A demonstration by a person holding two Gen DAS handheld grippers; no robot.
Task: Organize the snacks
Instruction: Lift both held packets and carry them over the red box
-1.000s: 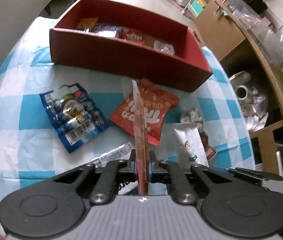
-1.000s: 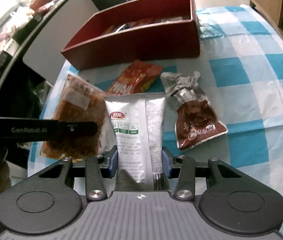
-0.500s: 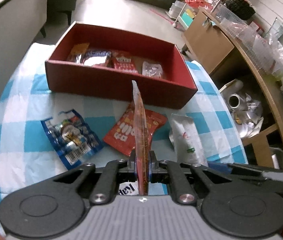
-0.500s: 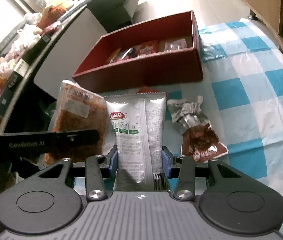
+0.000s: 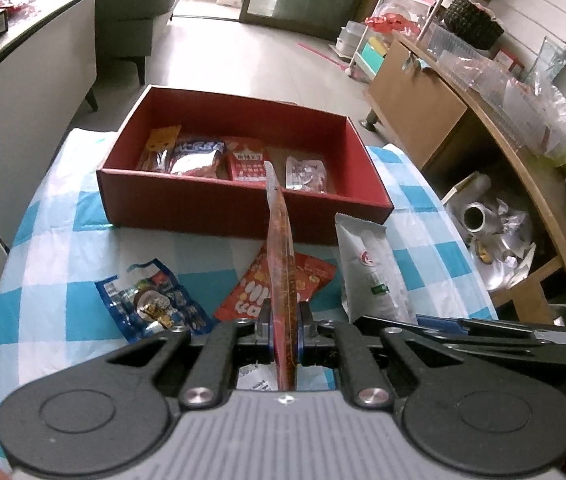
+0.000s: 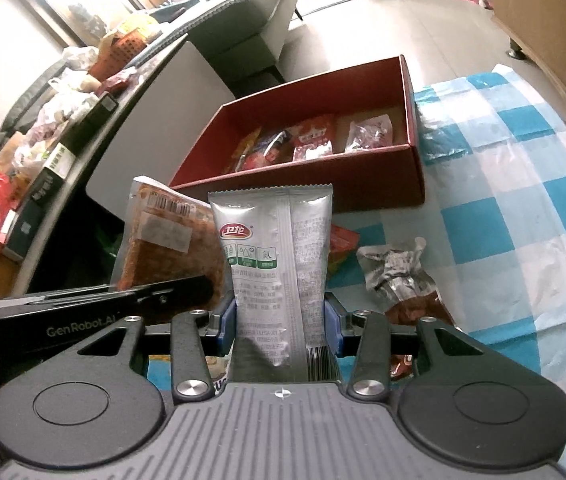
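A red box with several snack packets stands at the far side of the checked table; it also shows in the right wrist view. My left gripper is shut on an orange-brown flat snack packet, held edge-on above the table; its face shows in the right wrist view. My right gripper is shut on a silver-white packet, also seen in the left wrist view. Both are raised, short of the box.
On the blue-and-white cloth lie a blue packet, a red packet and a crumpled brown-silver packet. A grey cabinet stands left, a wooden counter right of the table.
Both grippers have risen and drawn back with their packets; the box's inside and more of the room now show. The grips have not changed.
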